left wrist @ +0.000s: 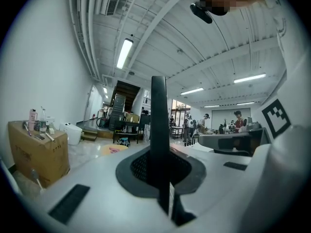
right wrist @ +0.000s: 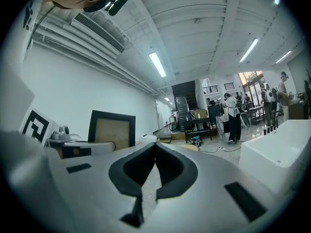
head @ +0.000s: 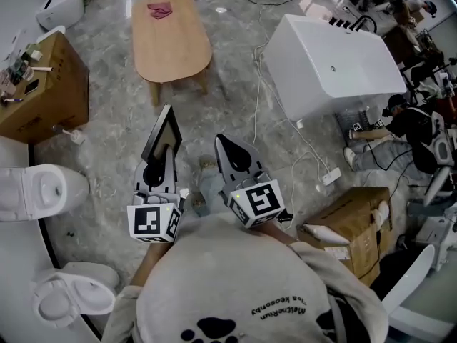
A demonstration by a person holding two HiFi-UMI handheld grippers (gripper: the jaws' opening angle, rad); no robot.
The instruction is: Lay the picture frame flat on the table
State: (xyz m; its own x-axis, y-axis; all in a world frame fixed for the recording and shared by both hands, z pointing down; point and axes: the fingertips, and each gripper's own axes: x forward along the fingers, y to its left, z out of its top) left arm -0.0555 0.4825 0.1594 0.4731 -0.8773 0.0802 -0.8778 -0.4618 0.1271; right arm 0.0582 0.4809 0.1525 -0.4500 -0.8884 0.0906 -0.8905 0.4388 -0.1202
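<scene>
Head view: the left tongs (head: 160, 168) are clenched on the lower edge of the frame (head: 163, 131). The frame stands upright above them, over the floor on the near side of the counter (head: 171, 48) and well apart from it. Its long axis rises and leans away toward the counter's near end. The right tongs (head: 235, 156) hang just beside, equally short of the counter, clenched on nothing.

Left gripper view: the frame (left wrist: 158, 120) shows edge-on as a dark vertical bar pinched between the jaws of the left tongs (left wrist: 159, 176). The counter (left wrist: 112, 149) lies ahead and a little to the left.

Right gripper view: the jaws of the right tongs (right wrist: 154, 161) meet with nothing between them. The frame (right wrist: 112, 129) shows face-on to their left, a tan panel in a dark border.

The left arm alone carries it, so the move likely calls for a reach forward to the counter, then tipping the frame's top down.
</scene>
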